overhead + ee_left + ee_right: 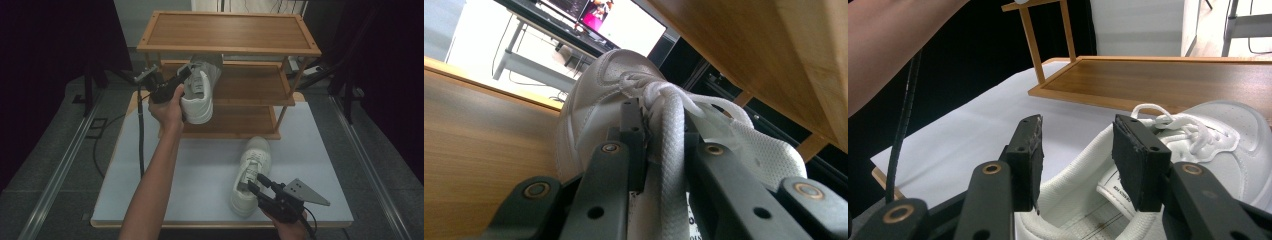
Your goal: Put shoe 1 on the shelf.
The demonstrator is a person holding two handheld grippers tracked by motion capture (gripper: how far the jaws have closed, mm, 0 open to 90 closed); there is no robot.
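Altogether two white sneakers – one (200,92) held (left tongs (184,75)), one (250,175) tabled.

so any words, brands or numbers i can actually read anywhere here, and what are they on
None can be read.
Tongue label of the shoe on the table: dark print, too small and partly hidden.
Tongue label of the held shoe: dark marks, too blurred.
Monitor behind the rack: a bright screen, no legible text.
Wooden rack: no markings visible.
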